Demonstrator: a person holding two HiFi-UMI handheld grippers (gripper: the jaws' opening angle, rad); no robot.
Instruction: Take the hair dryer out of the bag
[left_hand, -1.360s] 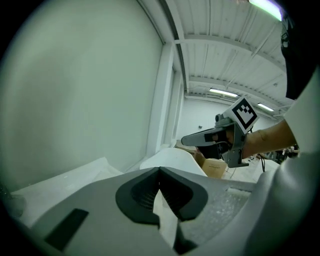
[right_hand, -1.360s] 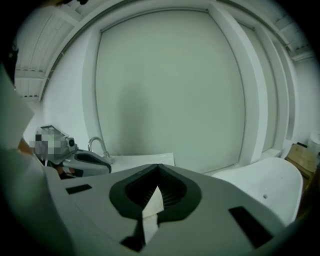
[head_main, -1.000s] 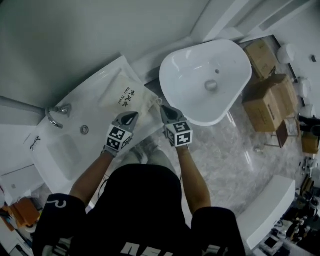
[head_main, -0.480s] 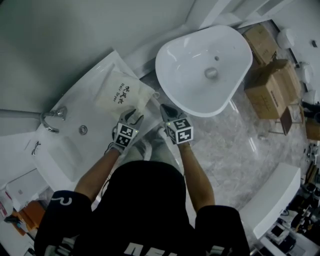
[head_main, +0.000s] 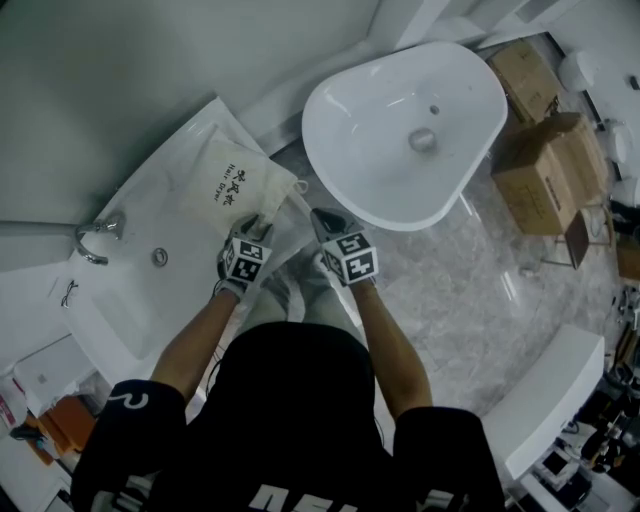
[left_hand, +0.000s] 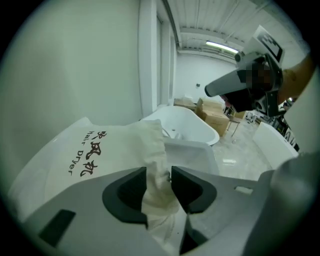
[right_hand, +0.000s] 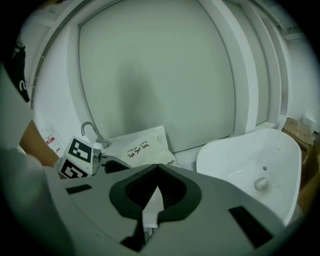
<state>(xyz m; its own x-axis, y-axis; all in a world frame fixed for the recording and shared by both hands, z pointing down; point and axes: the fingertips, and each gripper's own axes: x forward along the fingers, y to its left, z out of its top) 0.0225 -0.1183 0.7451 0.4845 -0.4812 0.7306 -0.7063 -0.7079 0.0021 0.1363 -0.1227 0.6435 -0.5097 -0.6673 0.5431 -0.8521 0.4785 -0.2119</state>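
Observation:
A white cloth bag (head_main: 225, 185) printed "Hair Dryer" lies on the white counter (head_main: 150, 215) against the wall. The dryer itself is hidden. My left gripper (head_main: 258, 228) is at the bag's near end. In the left gripper view its jaws (left_hand: 159, 175) have just been opening and stand apart, with the bag's gathered neck (left_hand: 156, 165) between them. My right gripper (head_main: 320, 215) hangs just right of the bag's drawstring (head_main: 300, 185), shut. In the right gripper view (right_hand: 159, 167) a white sliver shows behind the closed tips; what it is I cannot tell. The bag (right_hand: 142, 146) lies ahead of it.
A large white basin (head_main: 410, 130) stands right of the counter, close to my right gripper. A chrome faucet (head_main: 95, 235) and an inset sink (head_main: 130, 300) are at the counter's left. Cardboard boxes (head_main: 545, 160) sit on the marble floor beyond the basin.
Both grippers have come down toward the counter. The left gripper's jaws, shut a second ago, have opened and now straddle the bag's neck. The right gripper stays shut.

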